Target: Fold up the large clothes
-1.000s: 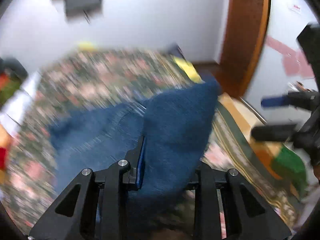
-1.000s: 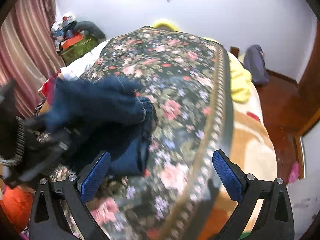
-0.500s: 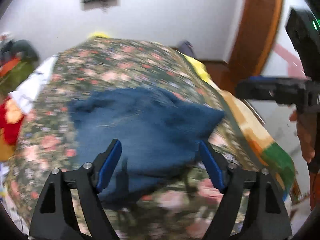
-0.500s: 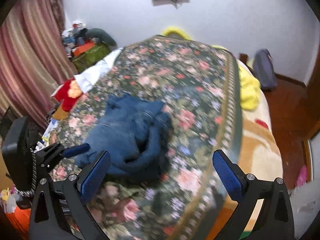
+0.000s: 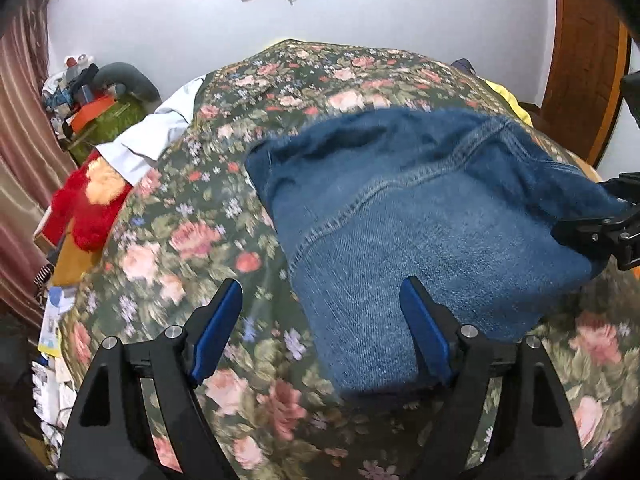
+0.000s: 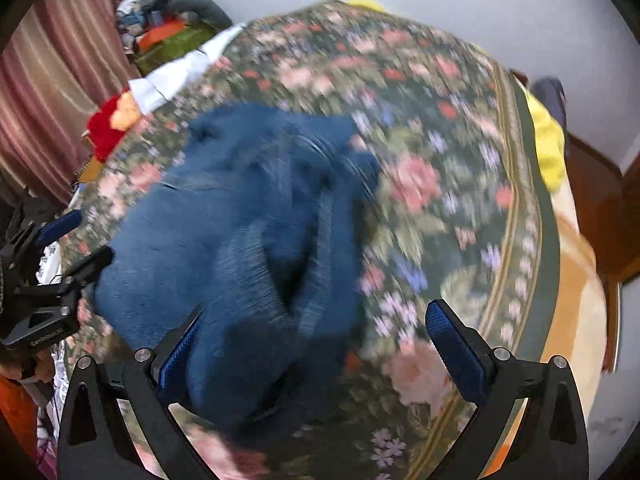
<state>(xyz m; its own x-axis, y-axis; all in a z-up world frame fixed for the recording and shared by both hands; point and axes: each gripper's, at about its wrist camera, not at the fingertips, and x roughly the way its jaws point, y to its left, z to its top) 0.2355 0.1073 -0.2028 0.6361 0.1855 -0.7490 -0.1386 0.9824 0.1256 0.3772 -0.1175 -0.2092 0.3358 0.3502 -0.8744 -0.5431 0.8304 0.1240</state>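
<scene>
A pair of blue jeans point(image 5: 420, 216) lies bunched on the floral bedspread point(image 5: 192, 240); it also shows in the right wrist view point(image 6: 240, 240). My left gripper point(image 5: 320, 336) is open and empty, its right finger over the near edge of the jeans. My right gripper point(image 6: 316, 352) is open just above the near end of the jeans, its left finger point(image 6: 176, 352) at the cloth. In the left wrist view the right gripper point(image 5: 600, 216) shows at the jeans' right edge. In the right wrist view the left gripper point(image 6: 60, 240) shows at the left.
A red and orange plush toy point(image 5: 88, 200) and a white cloth point(image 5: 152, 136) lie at the bed's left side. A yellow item point(image 6: 548, 144) lies at the bed's right edge. A wooden door point(image 5: 584, 52) stands at right, a pile of things point(image 5: 92, 100) at far left.
My left gripper let go of the jeans and opened; the jeans dropped onto the bed. Both grippers have moved in closer to the jeans.
</scene>
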